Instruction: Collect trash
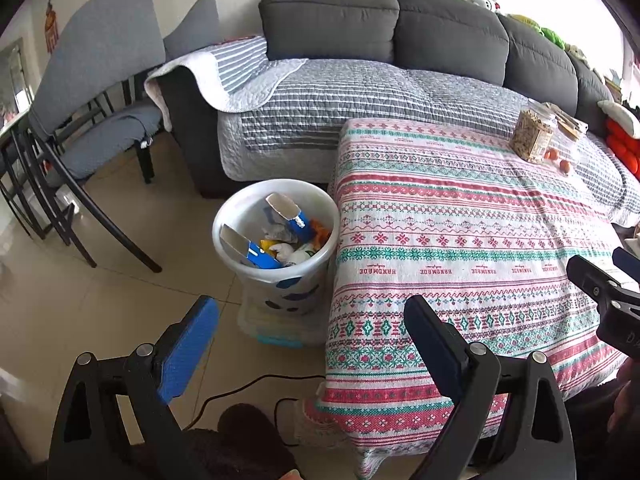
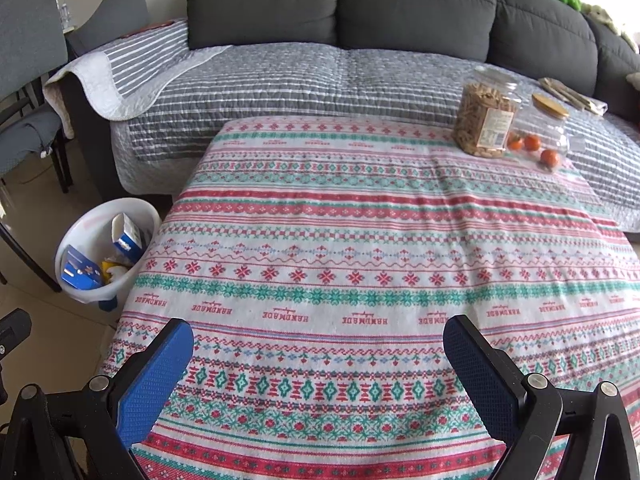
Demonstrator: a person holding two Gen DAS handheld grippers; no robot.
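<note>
The dark grey sofa (image 2: 400, 4) fills the far side of the room from ten to two o'clock, its seat under a grey-and-white striped quilt (image 2: 320, 80) that also drapes over the armrest at ten o'clock. In front of it stands the table, covered by a red, green and white patterned cloth (image 2: 360, 240) printed with the word HANDMADE; it takes up the middle of the right wrist view. Grey upholstered chairs (image 1: 100, 80) with black legs stand at nine o'clock on the tiled floor. Just beside the table's left edge, at about eight o'clock in the right wrist view, sits the white trash bin (image 1: 232, 220); it already holds two blue-and-white cartons (image 1: 256, 254) with opened foil-lined tops, plus crumpled wrappers and a white bottle among yellow and orange scraps. The bin rests on a low clear plastic box (image 1: 280, 328). At one o'clock on the cloth stand a clear jar of tan snack sticks (image 2: 484, 116) and, touching its right side, a glass jar with a wooden lid (image 2: 550, 108), with small orange fruits (image 2: 548, 158) at its base. The left gripper (image 1: 312, 320) hangs over the floor in front of the bin, blue-padded fingers (image 1: 188, 348) spread wide and holding nothing. The right gripper (image 2: 320, 344) hovers over the near part of the cloth, likewise spread wide and empty. A black cable (image 1: 240, 388) trails across the floor at six o'clock.
</note>
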